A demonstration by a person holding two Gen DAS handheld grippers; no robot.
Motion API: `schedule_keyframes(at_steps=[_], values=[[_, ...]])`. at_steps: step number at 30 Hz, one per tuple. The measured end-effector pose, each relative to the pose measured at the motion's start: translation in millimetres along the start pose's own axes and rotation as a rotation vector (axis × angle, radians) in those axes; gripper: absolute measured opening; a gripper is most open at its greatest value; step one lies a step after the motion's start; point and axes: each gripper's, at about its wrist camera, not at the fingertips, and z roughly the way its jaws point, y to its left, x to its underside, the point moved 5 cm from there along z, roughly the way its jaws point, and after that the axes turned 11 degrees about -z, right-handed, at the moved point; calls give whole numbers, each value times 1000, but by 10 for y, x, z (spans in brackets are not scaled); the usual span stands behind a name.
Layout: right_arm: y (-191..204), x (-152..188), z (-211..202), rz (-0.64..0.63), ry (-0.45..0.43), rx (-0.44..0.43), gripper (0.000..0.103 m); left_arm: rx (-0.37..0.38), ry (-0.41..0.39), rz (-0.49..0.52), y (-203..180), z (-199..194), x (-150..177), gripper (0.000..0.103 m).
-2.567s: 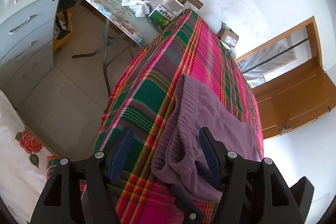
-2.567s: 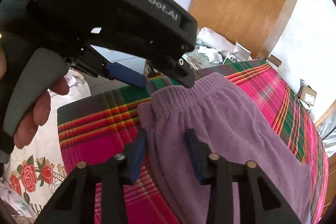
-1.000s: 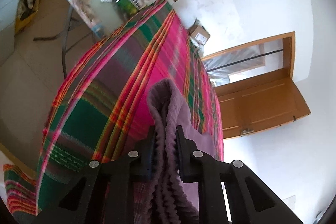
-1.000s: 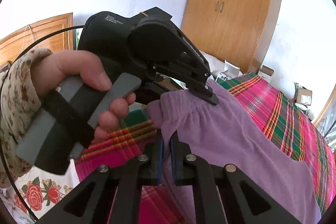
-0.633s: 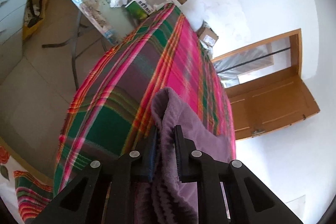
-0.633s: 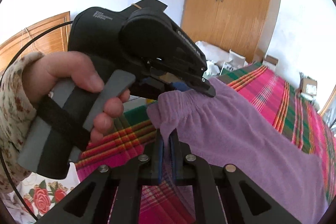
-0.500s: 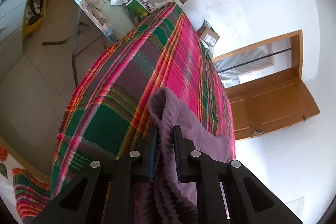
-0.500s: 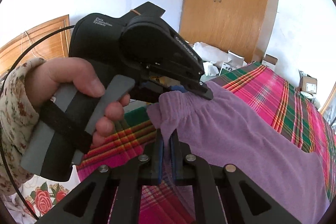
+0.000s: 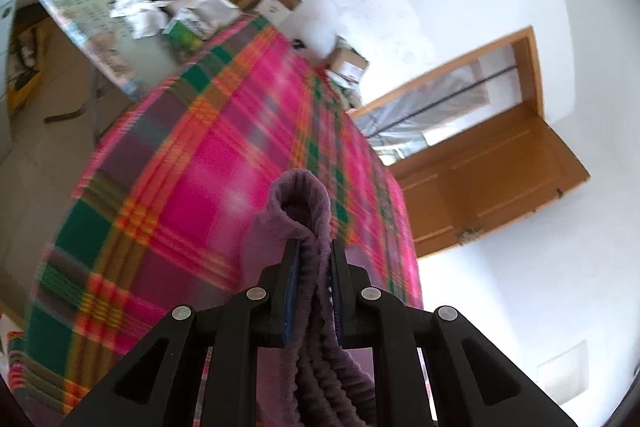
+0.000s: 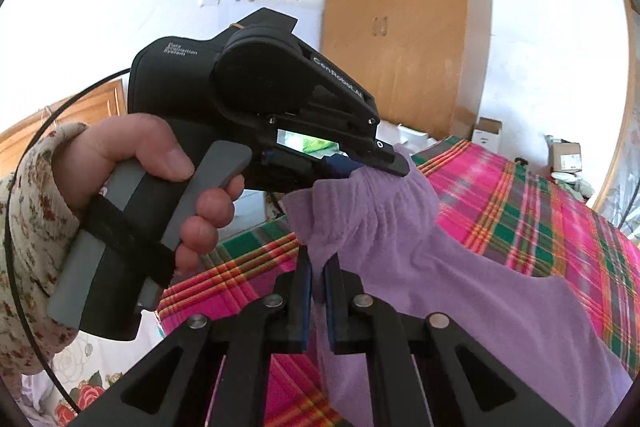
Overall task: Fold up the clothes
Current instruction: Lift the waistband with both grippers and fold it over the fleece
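A purple ribbed garment (image 10: pixel 440 267) hangs by its elastic waistband between both grippers, over a bed under a pink and green plaid cover (image 10: pixel 540 211). My right gripper (image 10: pixel 318 263) is shut on the near corner of the waistband. My left gripper (image 9: pixel 313 251) is shut on the other corner, where the purple garment (image 9: pixel 304 203) bunches up above its fingers. In the right wrist view the left gripper (image 10: pixel 380 169) is seen from the side, held by a hand (image 10: pixel 160 179) in a flowered sleeve. The rest of the garment trails down onto the plaid cover (image 9: pixel 208 155).
A cluttered side table (image 9: pixel 120 27) with a green packet and tissues stands beyond the bed's far end, beside a wooden wardrobe (image 10: pixel 404 27). Cardboard boxes (image 9: pixel 348 63) sit by the wall, and a wooden door (image 9: pixel 480 163) is on the right. Rose-print bedding (image 10: pixel 80 387) lies at lower left.
Both grippers have lifted the waistband higher off the bed and carried it onward over the bed; the garment's top edge is now stretched between them. The grips have not changed.
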Motion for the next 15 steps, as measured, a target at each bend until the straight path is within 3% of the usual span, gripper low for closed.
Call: schedule_keyframes(at_steps=[8,15], values=[[-362,132,-485,71,-44,75,6,45,75,84,-536,343,296,14],[-524,321,-760,119,-43,130,6,52,138,111,-777,651,517,14]])
